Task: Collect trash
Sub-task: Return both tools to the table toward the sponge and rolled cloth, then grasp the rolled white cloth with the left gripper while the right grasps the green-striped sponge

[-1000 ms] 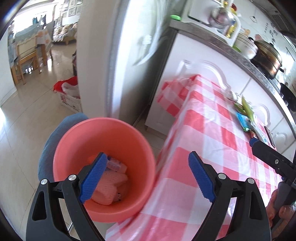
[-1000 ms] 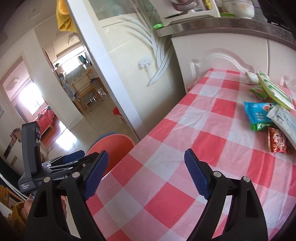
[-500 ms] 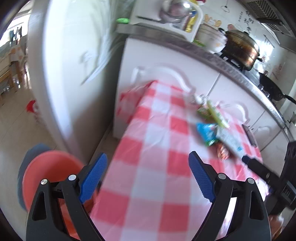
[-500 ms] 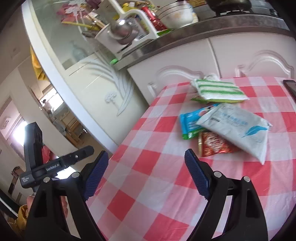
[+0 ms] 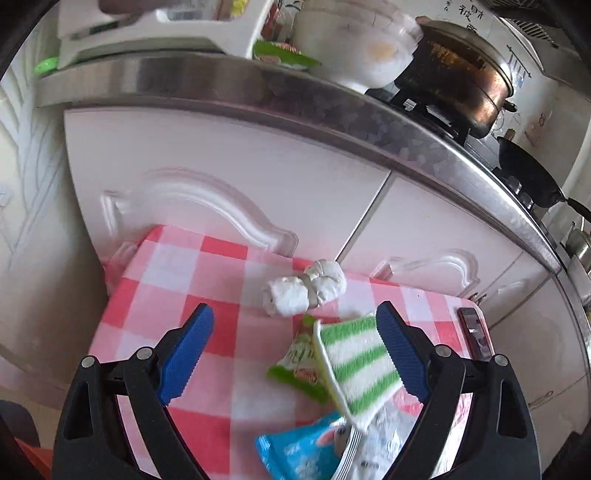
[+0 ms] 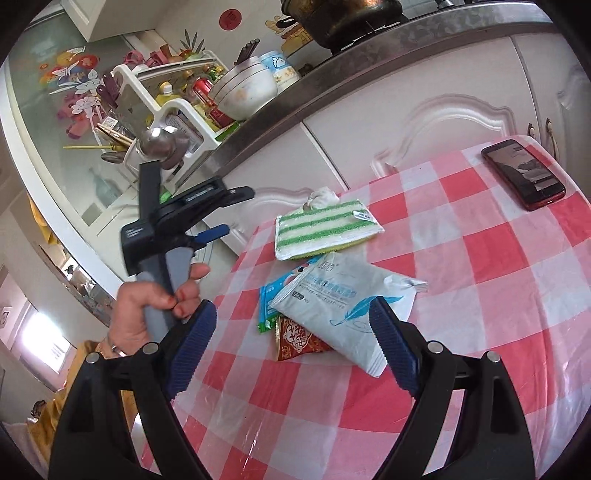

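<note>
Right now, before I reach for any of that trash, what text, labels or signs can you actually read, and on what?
Nothing reads clearly enough to quote.
White pouch: blue print and a feather drawing, too small to read.
Red packet: pale characters, blurred.
Green packet: red logo, unreadable.
Blue packet: blurred.
Left gripper: white lettering on its side, too small.
Red round sticker on the wall: one character, unclear.

bright daylight, motion blur, fisheye edges

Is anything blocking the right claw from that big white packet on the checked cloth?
Nothing visible does. The right claw hangs open just above the white packet, which lies on top of the other wrappers.
</note>
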The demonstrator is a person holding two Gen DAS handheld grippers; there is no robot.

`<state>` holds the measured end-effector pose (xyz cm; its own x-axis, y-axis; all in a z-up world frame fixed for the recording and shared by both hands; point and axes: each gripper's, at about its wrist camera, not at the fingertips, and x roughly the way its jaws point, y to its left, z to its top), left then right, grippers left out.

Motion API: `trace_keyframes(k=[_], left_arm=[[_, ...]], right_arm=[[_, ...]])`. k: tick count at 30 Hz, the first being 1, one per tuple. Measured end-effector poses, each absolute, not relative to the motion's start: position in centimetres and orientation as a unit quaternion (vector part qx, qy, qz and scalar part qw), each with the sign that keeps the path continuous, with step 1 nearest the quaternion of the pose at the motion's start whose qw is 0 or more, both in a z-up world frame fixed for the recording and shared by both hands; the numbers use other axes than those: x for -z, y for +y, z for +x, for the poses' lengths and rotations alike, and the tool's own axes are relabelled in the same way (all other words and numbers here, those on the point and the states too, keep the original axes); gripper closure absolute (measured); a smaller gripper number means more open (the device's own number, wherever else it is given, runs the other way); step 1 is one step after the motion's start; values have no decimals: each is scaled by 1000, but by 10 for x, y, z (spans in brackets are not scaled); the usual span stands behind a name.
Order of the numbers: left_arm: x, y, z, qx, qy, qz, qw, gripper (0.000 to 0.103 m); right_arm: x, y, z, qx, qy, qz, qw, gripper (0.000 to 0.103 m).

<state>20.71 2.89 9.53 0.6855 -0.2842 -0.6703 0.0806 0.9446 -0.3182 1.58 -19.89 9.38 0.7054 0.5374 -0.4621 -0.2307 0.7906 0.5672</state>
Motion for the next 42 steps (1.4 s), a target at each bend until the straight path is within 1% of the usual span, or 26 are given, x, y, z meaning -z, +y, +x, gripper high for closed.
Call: trace_keyframes(k=[4, 5, 8, 12, 17, 20, 23, 25, 26, 27, 28, 36, 40, 41, 42], left_arm=[[-74, 15, 254, 81, 412, -135, 897, 16], [-69, 13, 263, 78, 418, -136, 895, 20], [-59, 6, 284, 61, 431, -132, 890, 22], [-46, -4, 300, 40, 454, -109, 884, 33], [-37, -13, 301, 51, 464, -97, 879, 35], [-38, -21, 294, 73, 473, -88, 874, 37], [-37, -26, 283, 99, 488, -90, 862, 37], [-30, -37, 272, 110, 508, -64, 852, 41], [-29, -44, 262, 109, 499, -38, 859, 41], [-29, -53, 251, 111, 496, -9, 861, 41], [-29, -56, 243, 119, 496, -5, 860, 41], [-38, -72, 186, 182, 504, -15, 844, 42], [-54, -53, 180, 168, 467, -13, 868, 42], [-59, -52, 182, 162, 460, -9, 873, 39], [-60, -50, 184, 157, 457, 0, 876, 33]], right_arm=[[-92, -209, 20, -213, 317, 247, 891, 18], [-91, -212, 21, -210, 317, 247, 891, 18], [-87, -220, 25, -202, 322, 253, 890, 18], [-79, -231, 29, -193, 327, 266, 886, 18], [-74, -242, 32, -179, 329, 271, 887, 18], [-75, -249, 33, -171, 327, 272, 889, 18], [-75, -253, 34, -165, 328, 270, 890, 18], [-75, -255, 34, -158, 330, 264, 892, 18], [-75, -255, 35, -158, 332, 263, 892, 18], [-75, -256, 35, -158, 334, 263, 891, 18], [-75, -256, 34, -159, 333, 263, 892, 18], [-79, -252, 29, -158, 330, 246, 898, 17], [-77, -250, 29, -159, 336, 240, 897, 17], [-76, -250, 30, -157, 337, 238, 897, 17], [-76, -249, 32, -158, 339, 235, 897, 17]])
